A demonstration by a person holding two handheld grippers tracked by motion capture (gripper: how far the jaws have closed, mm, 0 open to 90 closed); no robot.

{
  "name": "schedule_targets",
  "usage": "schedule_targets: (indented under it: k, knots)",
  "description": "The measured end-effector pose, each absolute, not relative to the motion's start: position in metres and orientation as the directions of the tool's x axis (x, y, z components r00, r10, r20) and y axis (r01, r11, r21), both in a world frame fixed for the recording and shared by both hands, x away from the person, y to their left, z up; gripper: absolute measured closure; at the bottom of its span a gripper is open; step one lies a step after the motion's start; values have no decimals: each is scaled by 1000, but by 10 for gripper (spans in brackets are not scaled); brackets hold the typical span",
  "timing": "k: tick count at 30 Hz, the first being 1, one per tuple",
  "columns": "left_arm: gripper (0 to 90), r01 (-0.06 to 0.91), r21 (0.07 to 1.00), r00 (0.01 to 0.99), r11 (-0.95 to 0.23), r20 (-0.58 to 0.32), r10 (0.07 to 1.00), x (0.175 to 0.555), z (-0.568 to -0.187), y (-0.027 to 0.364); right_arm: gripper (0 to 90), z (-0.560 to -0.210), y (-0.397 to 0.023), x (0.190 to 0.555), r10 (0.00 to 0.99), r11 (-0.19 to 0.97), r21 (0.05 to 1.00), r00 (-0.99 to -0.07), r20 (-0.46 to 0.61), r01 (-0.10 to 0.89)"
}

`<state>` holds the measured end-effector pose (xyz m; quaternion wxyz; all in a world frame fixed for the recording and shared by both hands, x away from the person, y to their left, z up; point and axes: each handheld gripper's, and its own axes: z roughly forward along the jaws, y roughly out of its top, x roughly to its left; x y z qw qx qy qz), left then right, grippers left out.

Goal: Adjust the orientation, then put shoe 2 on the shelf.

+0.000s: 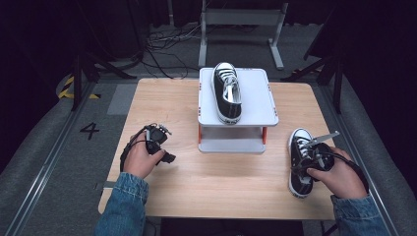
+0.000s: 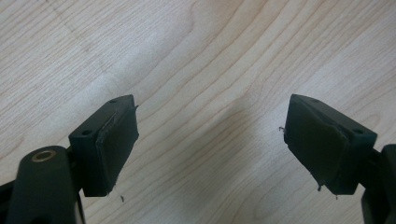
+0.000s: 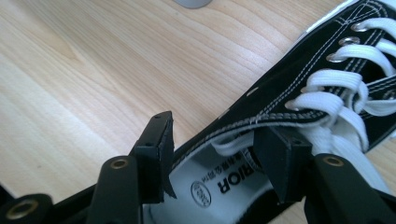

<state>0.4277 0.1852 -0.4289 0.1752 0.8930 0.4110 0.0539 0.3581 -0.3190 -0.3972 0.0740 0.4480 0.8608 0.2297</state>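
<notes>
Black canvas with white laces: the sneaker I'm working on (image 1: pixel 300 162) lies on the bench (image 1: pixel 221 187) at about four o'clock from the grey stand (image 1: pixel 255 105), toe pointing away from me. Its twin (image 1: pixel 226 92) already sits on the stand's top shelf, so I judge one shoe placed and this one left to lift and set beside it.

My right hand-held gripper (image 3: pixel 212 154) straddles the sneaker's side wall at the collar, one jaw outside the canvas and one down inside the opening over the printed insole. The jaws are spread; I think the pads are not pressing on the canvas, though the inner one is too close to the tongue to be sure. Closing on the wall comes next, by my reading.

The right hand (image 1: pixel 339 177) reaches forward low over the heel, wrist roughly level, tool aimed toward eleven o'clock.

My left hand-held gripper (image 1: pixel 158 142) rests well apart at about eight o'clock from the stand, jaws wide over bare wood, pinching nothing.
</notes>
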Motion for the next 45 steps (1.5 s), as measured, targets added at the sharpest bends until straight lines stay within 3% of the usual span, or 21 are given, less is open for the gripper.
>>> schedule_targets:
  k: [6,9,11,24,30,36,45]
  knots:
    - [183,715,361,655,-599,-45,754,428,-427,184,466,-373,-335,344,809,474,516,-585,67,714]
    - [183,719,360,651,-595,-48,758,427,-426,185,467,-365,-353,345,823,480,547,-568,-11,685]
    - [184,723,356,647,-592,-48,761,428,-426,185,467,-368,-360,348,819,514,529,-571,-66,675]
    - [185,730,357,637,-583,-45,770,424,-428,192,492,-402,-350,379,765,598,492,-635,-112,633]
    - [185,740,358,623,-569,-46,781,419,-429,199,507,-401,-347,387,727,642,478,-674,-132,600]
    - [187,747,367,610,-555,-46,791,415,-429,205,667,-399,-344,391,729,637,446,-679,-87,628]
    - [190,753,378,600,-538,-58,798,411,-426,212,777,-386,-347,401,732,637,398,-679,-44,660]
